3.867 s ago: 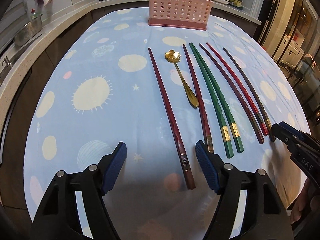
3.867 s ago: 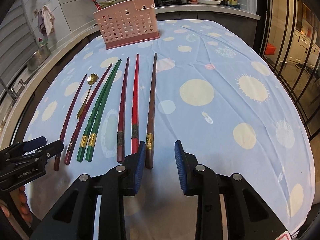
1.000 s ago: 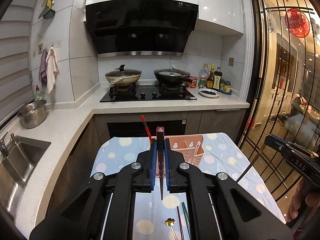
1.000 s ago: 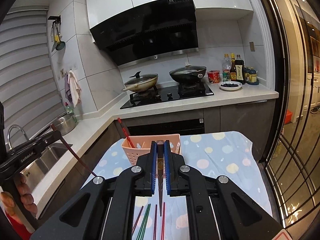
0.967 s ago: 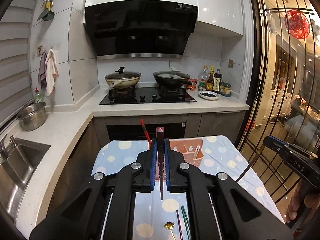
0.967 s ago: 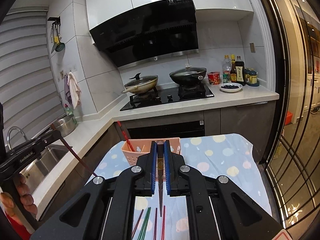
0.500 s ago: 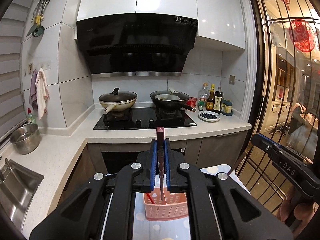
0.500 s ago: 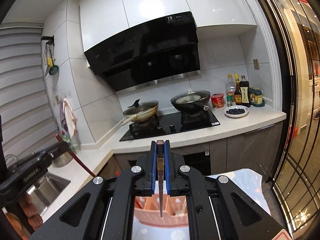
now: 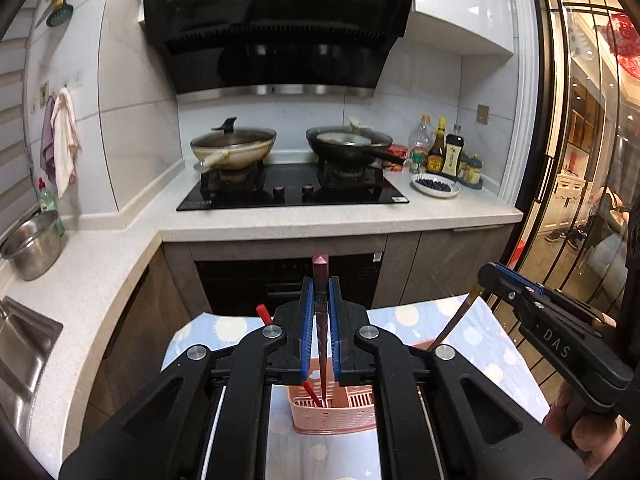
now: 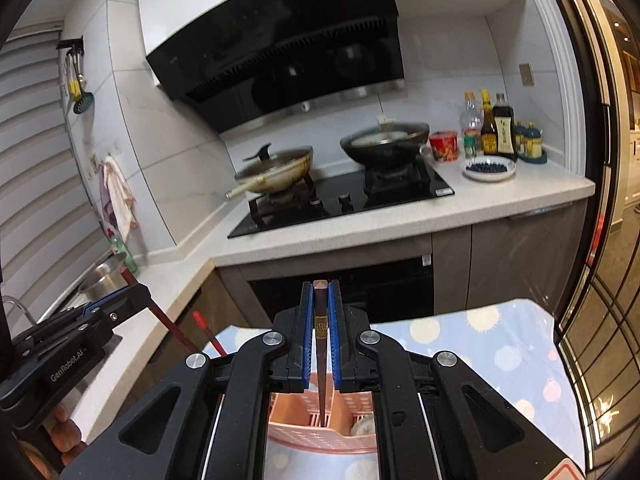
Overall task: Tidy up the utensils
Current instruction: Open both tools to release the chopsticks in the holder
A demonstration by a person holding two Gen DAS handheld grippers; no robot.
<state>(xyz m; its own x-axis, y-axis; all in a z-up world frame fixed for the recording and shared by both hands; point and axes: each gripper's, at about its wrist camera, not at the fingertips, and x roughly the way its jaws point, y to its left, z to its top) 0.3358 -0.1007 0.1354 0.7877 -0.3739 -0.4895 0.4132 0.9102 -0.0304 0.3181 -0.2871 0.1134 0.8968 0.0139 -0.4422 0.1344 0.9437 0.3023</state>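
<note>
My left gripper (image 9: 320,300) is shut on a dark red chopstick (image 9: 321,320), held upright with its tip down inside the pink perforated holder (image 9: 334,414). A bright red chopstick (image 9: 262,313) stands tilted in that holder. My right gripper (image 10: 320,304) is shut on a brown chopstick (image 10: 321,344) with a gold band, upright, its tip in the pink holder (image 10: 296,432). The right gripper also shows in the left wrist view (image 9: 496,280), and the left gripper shows in the right wrist view (image 10: 138,294).
The holder stands on a table with a blue spotted cloth (image 9: 472,332). Beyond it are a counter (image 9: 340,220), a hob with two pans (image 9: 292,184), bottles (image 9: 444,152) and a steel pot (image 9: 32,244). A glass door (image 9: 580,160) is at the right.
Both grippers have moved forward over the pink holder and lowered. The chopstick tips now reach into the holder. The table's loose utensils have dropped out of view.
</note>
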